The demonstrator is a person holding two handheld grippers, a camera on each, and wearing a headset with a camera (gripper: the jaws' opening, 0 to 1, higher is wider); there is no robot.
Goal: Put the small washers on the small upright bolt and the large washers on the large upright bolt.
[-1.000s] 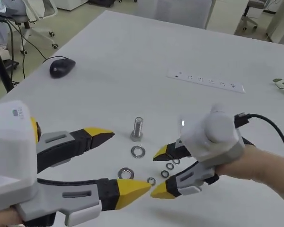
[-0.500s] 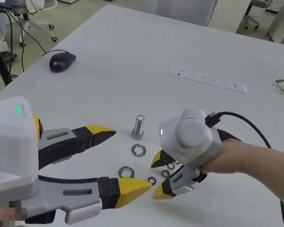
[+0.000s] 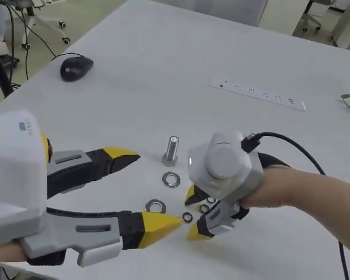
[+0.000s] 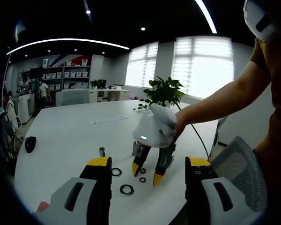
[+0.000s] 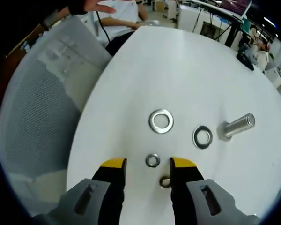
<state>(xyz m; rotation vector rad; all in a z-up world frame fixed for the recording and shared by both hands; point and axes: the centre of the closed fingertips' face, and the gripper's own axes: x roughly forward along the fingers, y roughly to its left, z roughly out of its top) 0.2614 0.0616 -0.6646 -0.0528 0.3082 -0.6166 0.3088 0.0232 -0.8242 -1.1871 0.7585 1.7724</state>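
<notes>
1. The tabletop: all the parts lie near its edge on the person's side.
2. The left gripper hovers low, jaws wide apart, empty.
3. The right gripper tilts down, jaws apart around one small washer (not clamping it).
4. The upright bolt stands just behind two flat large washers.

"What sort of place is this?"

"An open-plan office. The long white desk has a computer mouse and a power strip on it, and a mesh chair stands at its edge."

"And further out?"

"More tables and a chair, wall shelves with boxes, big windows with blinds, strip lights in the ceiling, and a potted plant."
</notes>
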